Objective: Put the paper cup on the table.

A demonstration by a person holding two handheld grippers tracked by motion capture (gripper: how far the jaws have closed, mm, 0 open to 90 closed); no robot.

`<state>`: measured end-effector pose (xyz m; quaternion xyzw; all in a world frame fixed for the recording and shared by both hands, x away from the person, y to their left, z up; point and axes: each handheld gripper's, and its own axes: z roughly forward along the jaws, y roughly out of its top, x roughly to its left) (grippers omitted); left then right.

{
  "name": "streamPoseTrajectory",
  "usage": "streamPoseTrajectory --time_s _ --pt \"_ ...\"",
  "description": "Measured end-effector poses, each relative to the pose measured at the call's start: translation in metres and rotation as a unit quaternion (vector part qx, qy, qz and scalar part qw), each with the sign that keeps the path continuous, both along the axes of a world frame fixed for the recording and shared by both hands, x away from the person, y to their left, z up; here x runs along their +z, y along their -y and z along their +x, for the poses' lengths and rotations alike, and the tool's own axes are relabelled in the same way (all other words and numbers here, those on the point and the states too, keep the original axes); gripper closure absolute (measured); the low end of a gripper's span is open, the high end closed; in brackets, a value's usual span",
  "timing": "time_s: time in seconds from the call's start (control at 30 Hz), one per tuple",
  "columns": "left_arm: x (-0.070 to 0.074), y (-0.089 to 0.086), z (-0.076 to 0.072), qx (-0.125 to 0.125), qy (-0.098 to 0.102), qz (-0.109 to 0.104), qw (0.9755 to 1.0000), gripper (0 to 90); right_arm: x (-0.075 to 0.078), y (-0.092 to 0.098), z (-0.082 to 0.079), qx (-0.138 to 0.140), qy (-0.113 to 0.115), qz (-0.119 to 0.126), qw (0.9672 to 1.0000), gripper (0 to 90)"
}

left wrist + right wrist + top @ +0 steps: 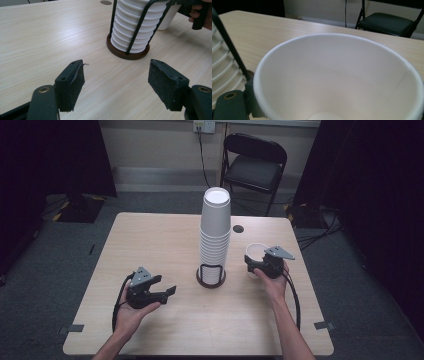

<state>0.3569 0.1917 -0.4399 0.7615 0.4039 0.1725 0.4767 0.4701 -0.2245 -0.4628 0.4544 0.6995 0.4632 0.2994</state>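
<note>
A single white cup [342,80] is held by the right tool [263,263], just beside the tall cup stack [215,235]. The stack could be toppled if brushed by it. The left tool [116,85] is kept wide and empty.

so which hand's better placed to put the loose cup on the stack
Right, most likely. The right claw already has the loose white cup between its jaws, upright and just right of the cup stack. The left claw is open and empty, low over the table, pointing at the stack's base.
</note>
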Motion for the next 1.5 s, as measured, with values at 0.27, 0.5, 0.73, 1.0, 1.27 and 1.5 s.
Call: streamPoseTrajectory --time_s 0.27,0.5,0.73,1.0,1.27,1.5 --pt "0.000 0.000 0.000 0.002 -0.001 0.000 1.0000 29.1 -0.005 0.003 -0.005 0.006 -0.017 -0.002 0.9998 11.7" --pt "-0.001 -0.001 0.001 0.001 -0.002 0.001 1.0000 29.1 -0.010 0.003 -0.004 0.014 -0.050 -0.020 0.9984 14.0" --pt "-0.001 -0.001 0.001 0.001 -0.002 0.001 1.0000 29.1 -0.017 0.006 -0.007 0.015 -0.073 -0.007 0.9972 14.0" --pt "0.000 -0.001 0.001 0.002 -0.001 0.001 1.0000 29.1 -0.020 0.008 -0.015 0.015 -0.077 -0.005 0.9969 13.9" --pt "-0.001 -0.001 0.002 0.007 -0.008 0.004 0.9999 29.1 -0.015 0.013 -0.028 0.012 -0.099 -0.008 0.9949 13.9" --pt "-0.001 -0.003 0.001 0.013 -0.006 0.008 0.9999 29.0 -0.002 0.023 -0.045 0.021 -0.092 0.010 0.9955 14.1"
